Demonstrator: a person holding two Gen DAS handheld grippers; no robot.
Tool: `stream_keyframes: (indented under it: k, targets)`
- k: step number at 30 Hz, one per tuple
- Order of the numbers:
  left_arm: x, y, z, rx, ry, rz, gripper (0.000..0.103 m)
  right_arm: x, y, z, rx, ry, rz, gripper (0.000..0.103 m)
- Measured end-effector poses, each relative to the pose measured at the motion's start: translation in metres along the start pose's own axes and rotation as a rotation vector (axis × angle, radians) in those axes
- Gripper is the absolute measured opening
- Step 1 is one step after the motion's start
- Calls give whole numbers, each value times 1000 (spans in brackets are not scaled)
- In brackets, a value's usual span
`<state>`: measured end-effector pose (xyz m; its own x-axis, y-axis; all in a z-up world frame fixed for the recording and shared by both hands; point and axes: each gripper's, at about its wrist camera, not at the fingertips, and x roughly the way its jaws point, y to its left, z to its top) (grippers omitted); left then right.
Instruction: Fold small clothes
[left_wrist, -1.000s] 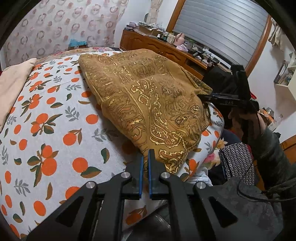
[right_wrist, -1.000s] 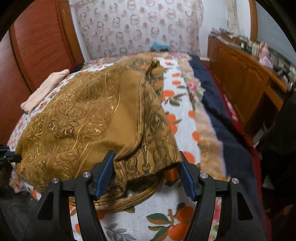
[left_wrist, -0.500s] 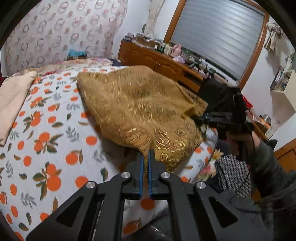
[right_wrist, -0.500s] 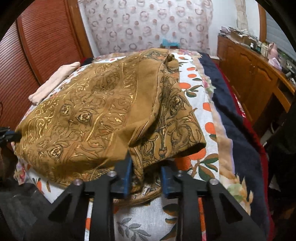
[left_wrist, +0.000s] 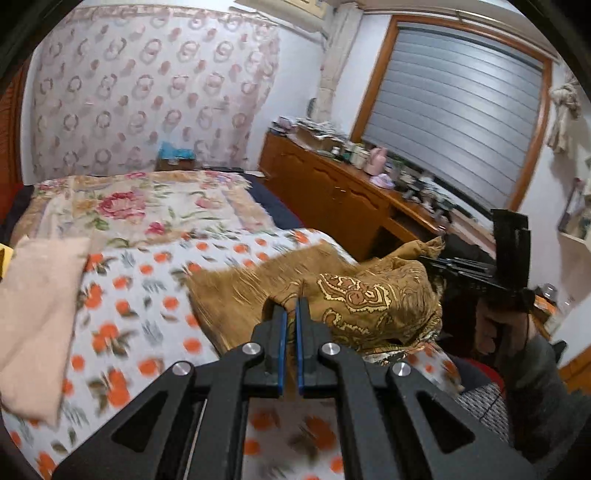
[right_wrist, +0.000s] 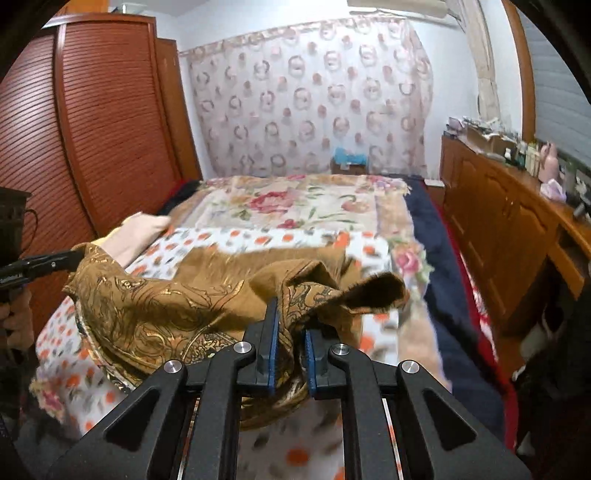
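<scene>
1. Since a second ago we have lifted both corners of the mustard-gold patterned garment (left_wrist: 354, 299) off the bed (left_wrist: 155, 317), so more of the orange-print sheet (right_wrist: 258, 236) now lies bare behind it.
2. Our left gripper (left_wrist: 291, 321) is clenched on a thin edge of the garment; the cloth rises right at its tips.
3. Our right gripper (right_wrist: 289, 343) has just been closing, and its blue pads (right_wrist: 272, 347) now pinch a bunched fold of the garment, which hangs out below the jaws.
4. From the right wrist view, the garment sags between the two grippers, its far part trailing on the sheet toward 12 o'clock.
5. A folded pale pink cloth (left_wrist: 40, 314) lies on the bed at 9 o'clock of the left gripper, well apart from the garment.
6. A floral blanket (right_wrist: 295, 203) covers the far half of the bed at 12 o'clock, with a navy cover (right_wrist: 439, 266) along its side at 2 o'clock.
7. A wooden dresser (right_wrist: 498, 221) crowded with small items stands beside the bed at 3 o'clock in the right wrist view; a red-brown slatted wardrobe (right_wrist: 92, 129) stands at 10 o'clock.
8. A patterned curtain (right_wrist: 314, 99) hangs beyond the bed.
</scene>
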<state>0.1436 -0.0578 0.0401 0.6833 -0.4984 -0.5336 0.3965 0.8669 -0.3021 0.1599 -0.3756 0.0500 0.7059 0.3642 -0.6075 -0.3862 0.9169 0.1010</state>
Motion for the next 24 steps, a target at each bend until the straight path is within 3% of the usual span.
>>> stream_keyframes:
  k: [5,8,10,12,20,23,24]
  targets:
    - [40,26,16,-14,37,84,0,51,-10,33,8,50,1,11]
    - [58,38,19,-29,60,97,0,67,-21,49,31,49,-13,20]
    - [70,49,23,-57,70,104,0,66,-30,54,46,40,-10,24]
    - [81,57,27,-72,87,103,0,62,-35,60,26,16,-43,39]
    - [115,71,38,-59,143,99,2,43,-43,59,-76,-2,-72,45]
    - [121,70,41,-33,159,90,12,42,-43,40,-108,44,-65,46]
    - [120,70,42,-28,158,89,23,44,-41,33,-121,60,-68,46]
